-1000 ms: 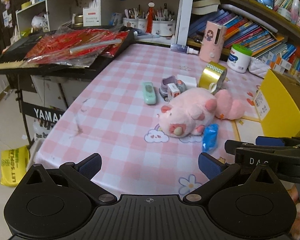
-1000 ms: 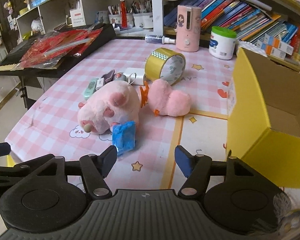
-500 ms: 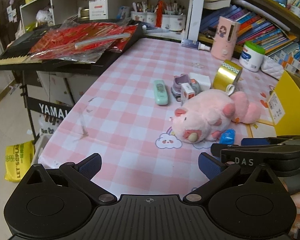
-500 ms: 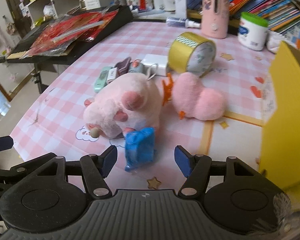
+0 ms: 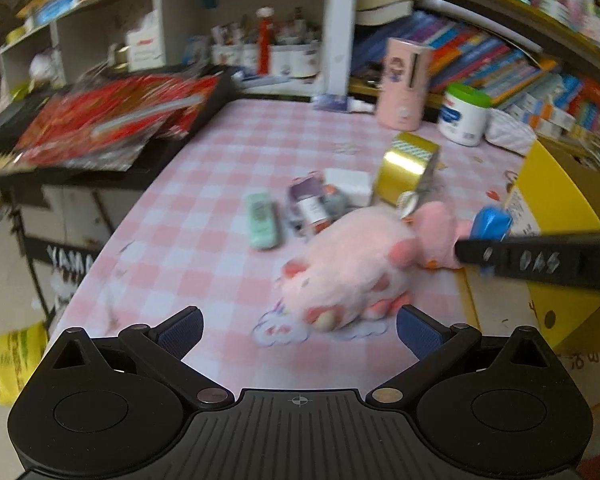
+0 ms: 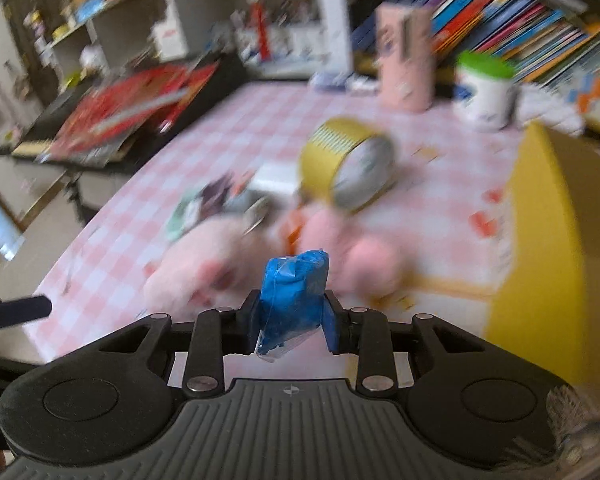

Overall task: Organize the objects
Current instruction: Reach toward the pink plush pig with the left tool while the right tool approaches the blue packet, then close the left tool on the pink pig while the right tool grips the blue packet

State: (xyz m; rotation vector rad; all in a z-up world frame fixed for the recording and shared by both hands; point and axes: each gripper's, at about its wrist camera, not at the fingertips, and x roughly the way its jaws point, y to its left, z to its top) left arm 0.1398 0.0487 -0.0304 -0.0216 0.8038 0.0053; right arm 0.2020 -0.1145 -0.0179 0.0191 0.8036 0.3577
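My right gripper [image 6: 291,322] is shut on a small blue packet [image 6: 292,292] and holds it above the pink checked table [image 6: 236,136]; the packet also shows in the left wrist view [image 5: 492,224], at the tip of the right gripper. My left gripper [image 5: 298,328] is open and empty, just short of a large pink plush toy [image 5: 348,268]. A smaller pink plush [image 5: 436,228] lies behind it. A yellow cardboard box [image 6: 548,240] stands open at the right. Both views are blurred.
A gold tape roll [image 5: 408,168], a mint green remote [image 5: 262,220], a white adapter [image 5: 350,180] and small boxes lie mid-table. A pink canister [image 5: 404,80] and a white jar [image 5: 464,114] stand at the back. A keyboard with red packets [image 5: 100,120] sits left.
My right gripper has shut on the blue packet and lifted it off the table toward the yellow box. My left gripper has moved closer to the pink plush.
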